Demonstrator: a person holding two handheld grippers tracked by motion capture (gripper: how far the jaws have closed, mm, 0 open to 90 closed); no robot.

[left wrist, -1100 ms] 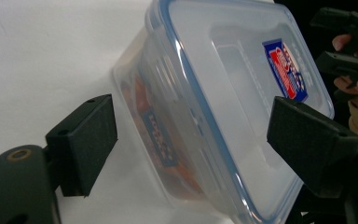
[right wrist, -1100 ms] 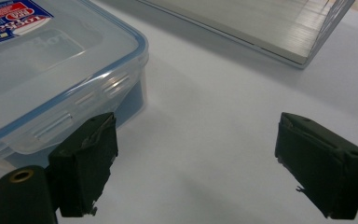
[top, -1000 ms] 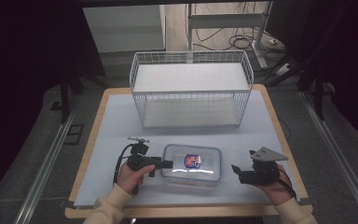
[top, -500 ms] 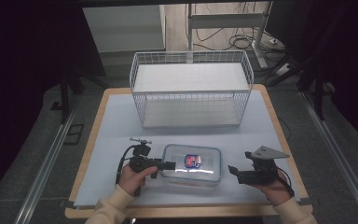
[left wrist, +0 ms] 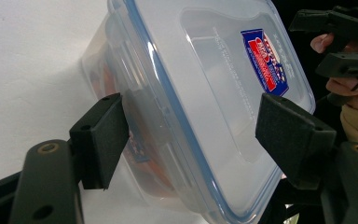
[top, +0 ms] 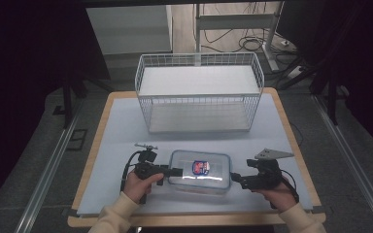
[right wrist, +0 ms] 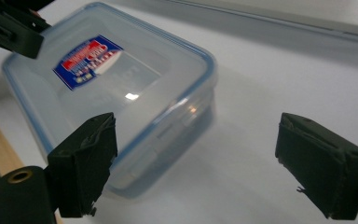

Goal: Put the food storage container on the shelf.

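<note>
- Where the white table sheet (top: pixel 126 131) covers the wooden tabletop (top: pixel 99 131), a clear plastic container (top: pixel 199 171) lies near the front edge, between the two grippers; it is rectangular with rounded corners.
- Its translucent lid (left wrist: pixel 205 88) carries a blue seal line round the rim and a red-and-blue label (top: pixel 200 168); something orange shows dimly through the side wall in the left gripper view.
- Left gripper (top: pixel 175 172): black, with flat matte pads (left wrist: pixel 100 140). Its jaws have just been closing a little and stand wide, straddling the container's left end, one pad against the side wall, the other over the lid; whether they press cannot be told.
- Right gripper (top: pixel 234 178): black, topped by a grey three-cornered plate. Its jaws stand wide apart with nothing between them, just beside the container's right end, one pad (right wrist: pixel 86 158) near the corner.
- White wire basket (top: pixel 199 92): an oblong grid-walled box, standing well behind the container at the table's far side.
</note>
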